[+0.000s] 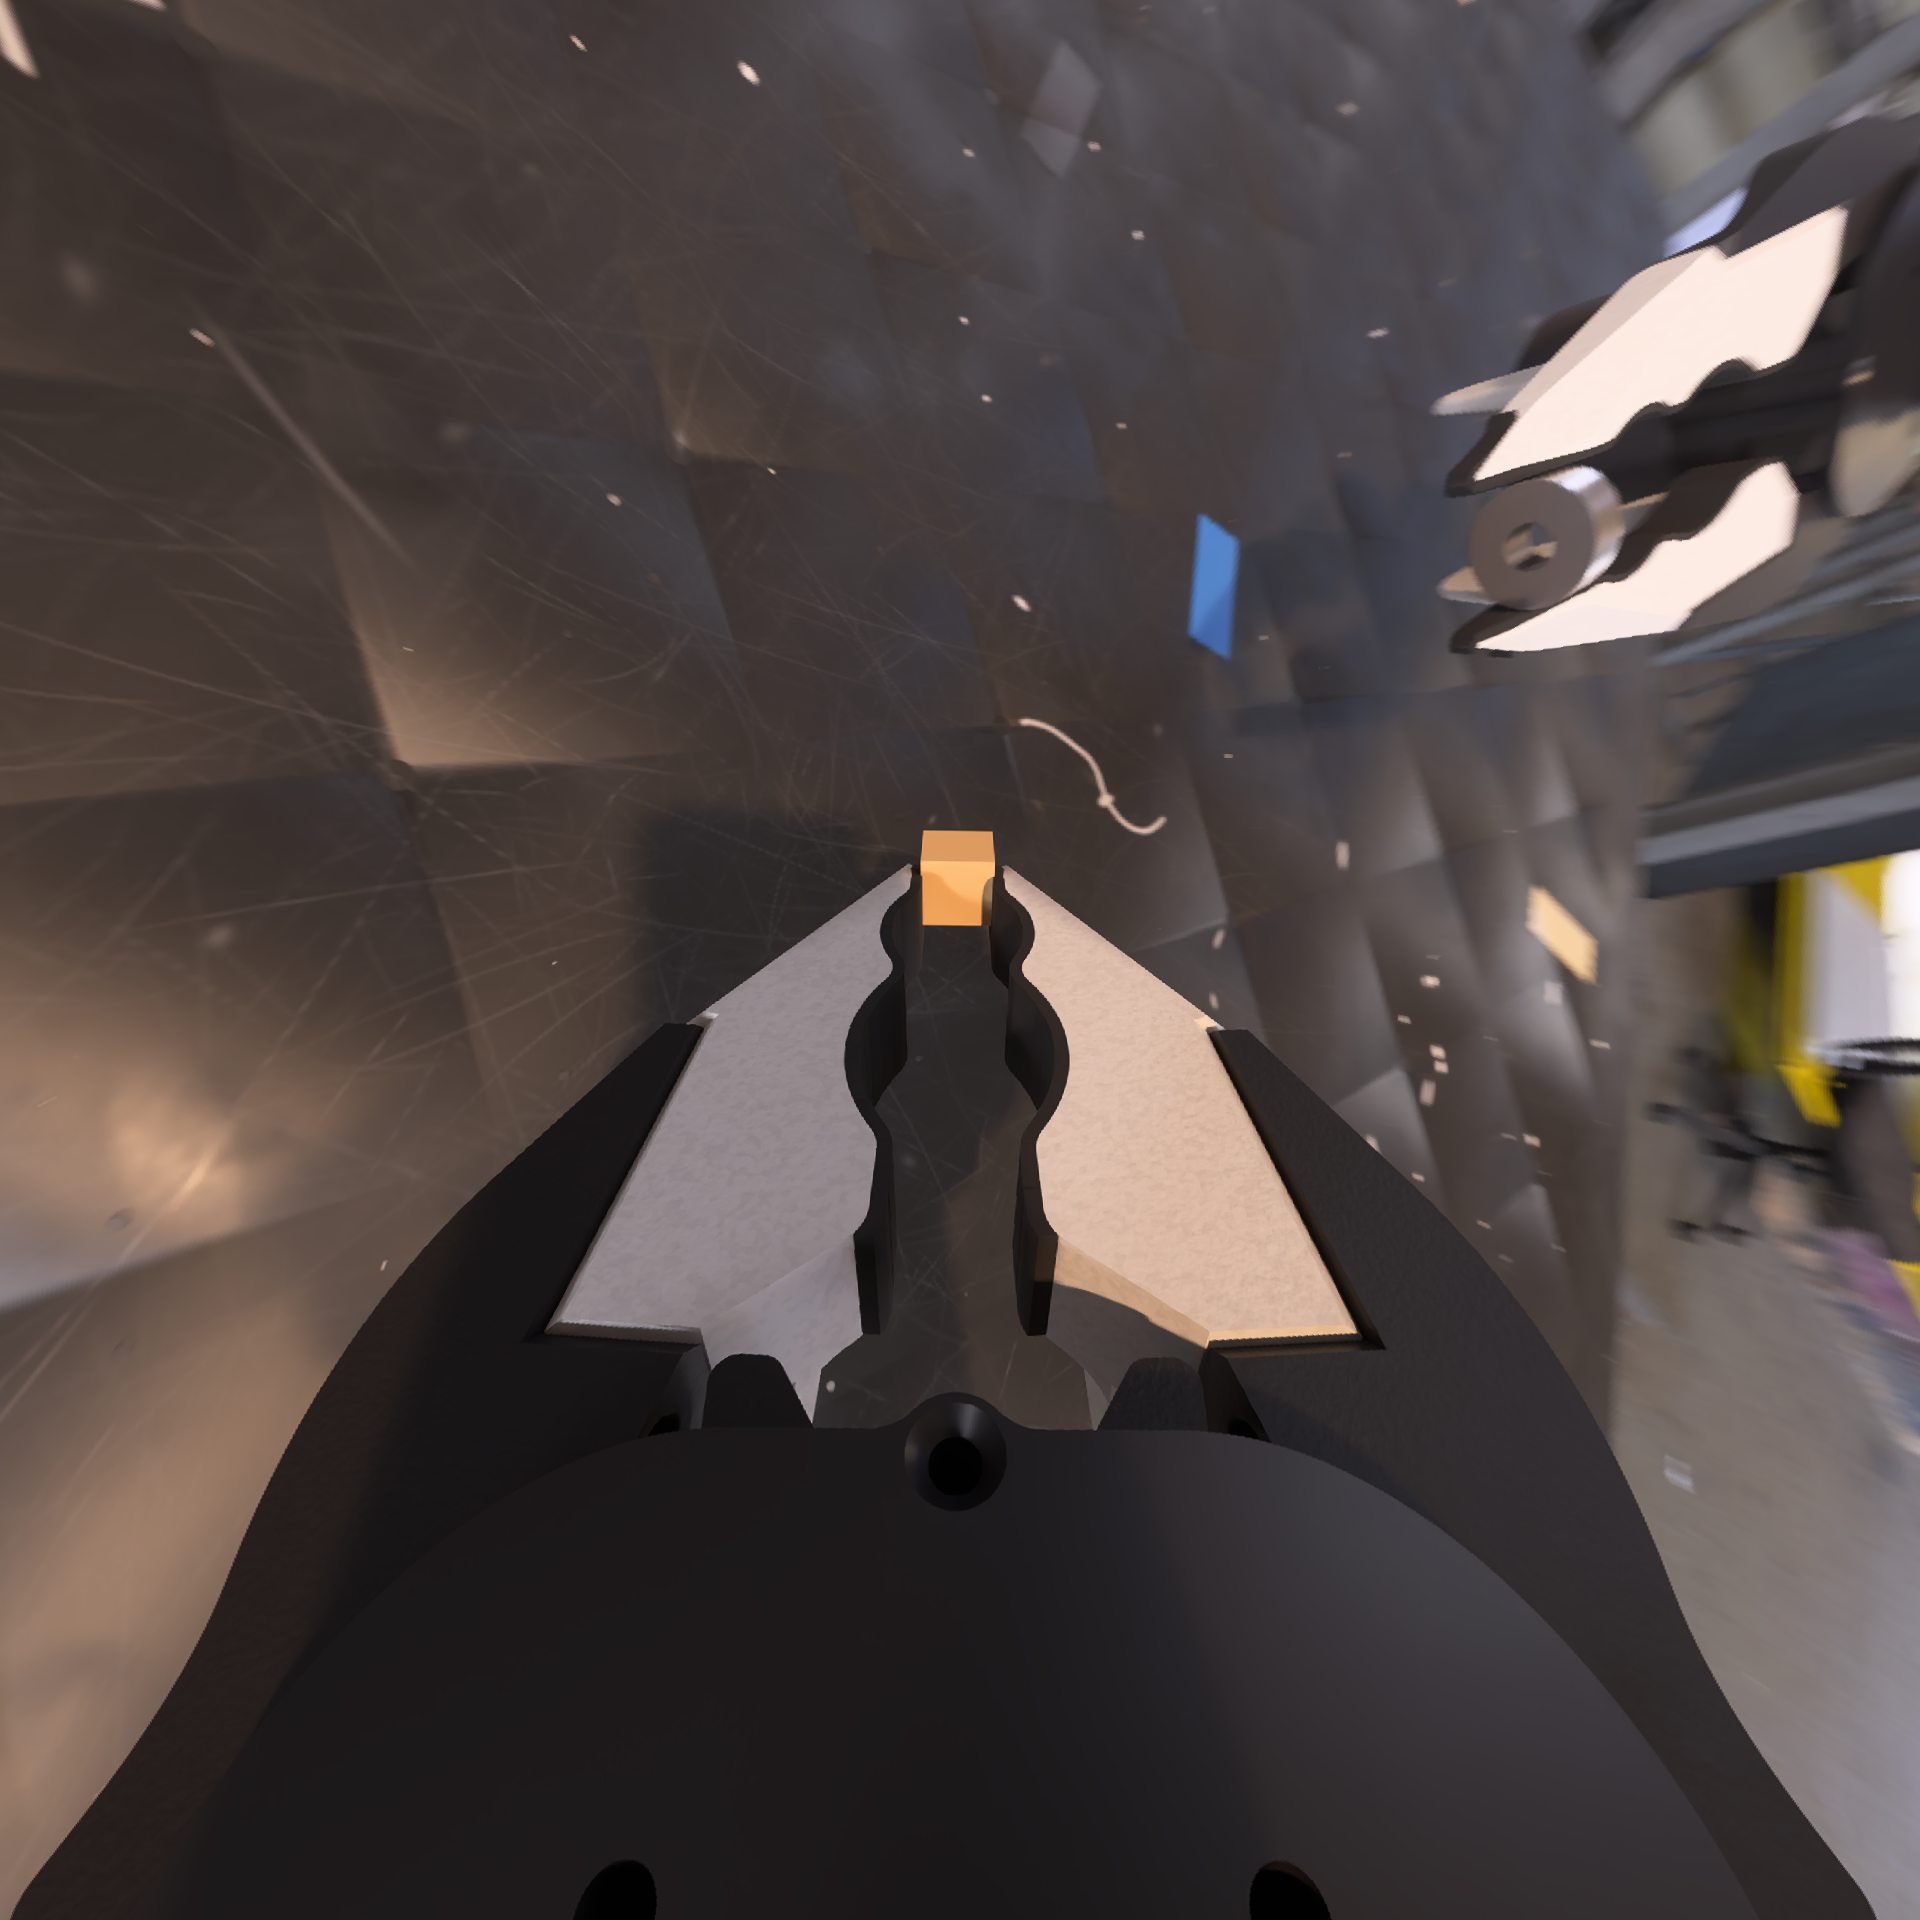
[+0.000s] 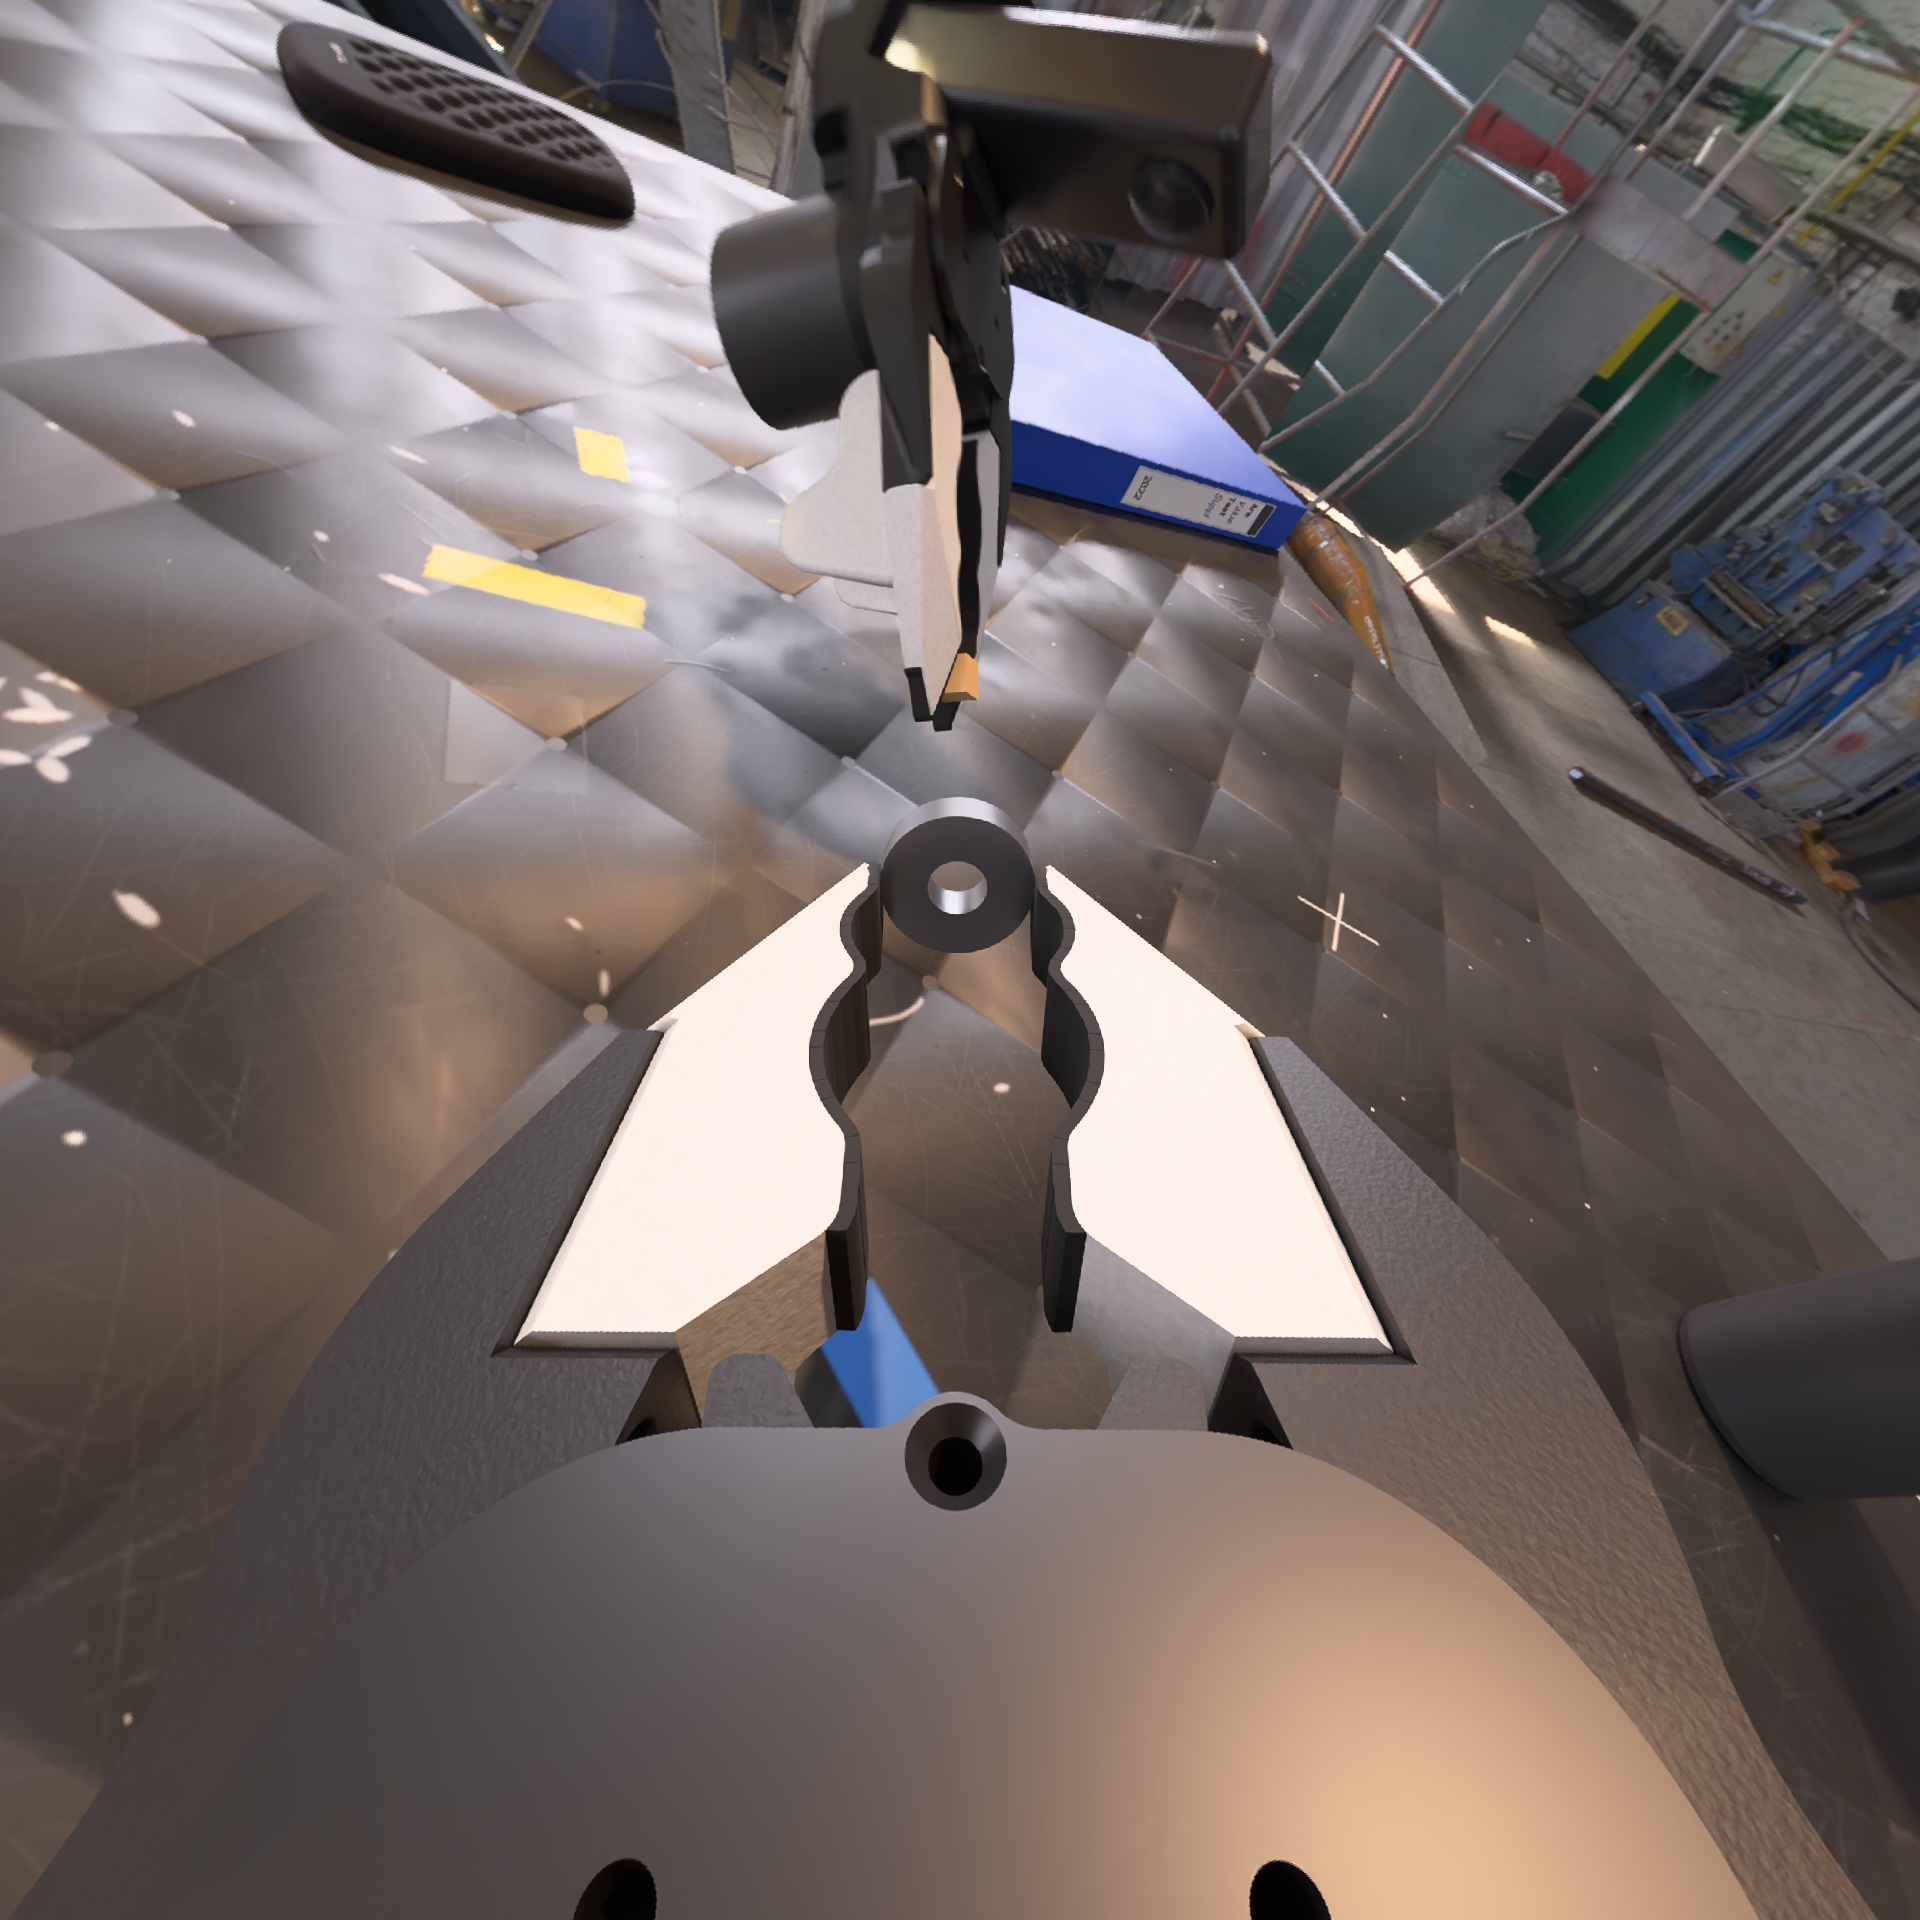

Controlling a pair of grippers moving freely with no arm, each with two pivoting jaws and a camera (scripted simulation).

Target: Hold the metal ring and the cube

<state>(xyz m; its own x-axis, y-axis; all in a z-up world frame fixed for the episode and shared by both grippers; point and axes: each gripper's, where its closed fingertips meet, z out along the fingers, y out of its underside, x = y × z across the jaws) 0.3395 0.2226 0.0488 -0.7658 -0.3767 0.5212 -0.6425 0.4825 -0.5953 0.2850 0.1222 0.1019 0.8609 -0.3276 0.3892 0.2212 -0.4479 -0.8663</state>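
A: Left gripper (image 1: 956,883) first. Fingers drawn close, clamped on the orange cube (image 1: 956,878) right at the tips. One cube, held clear of the table.

B: Confirmed from the right wrist view. Left gripper (image 2: 935,717) hangs tips-down above the quilted metal table (image 2: 312,831), cube (image 2: 963,677) pinched at the very end of its fingers.

A: Right gripper (image 2: 956,883): jaws wider apart than the left's, gripping the metal ring (image 2: 956,891) across its outer edge, between the fingertips. One ring, bore facing the camera.

B: From the left wrist view, right gripper (image 1: 1475,551) sits upper right, fingers pointing left, ring (image 1: 1538,542) between the tips, off the surface.

A: Count of the rest?

B: One blue binder (image 2: 1143,447) lying flat behind the left gripper. Two yellow tape strips (image 2: 535,587) on the table. One dark perforated oval object (image 2: 457,125) far left. One small blue flat piece (image 1: 1214,587) and one loose bit of white string (image 1: 1091,774) on the table.

A: Spacing?

B: Cube above and just beyond the ring; not touching.
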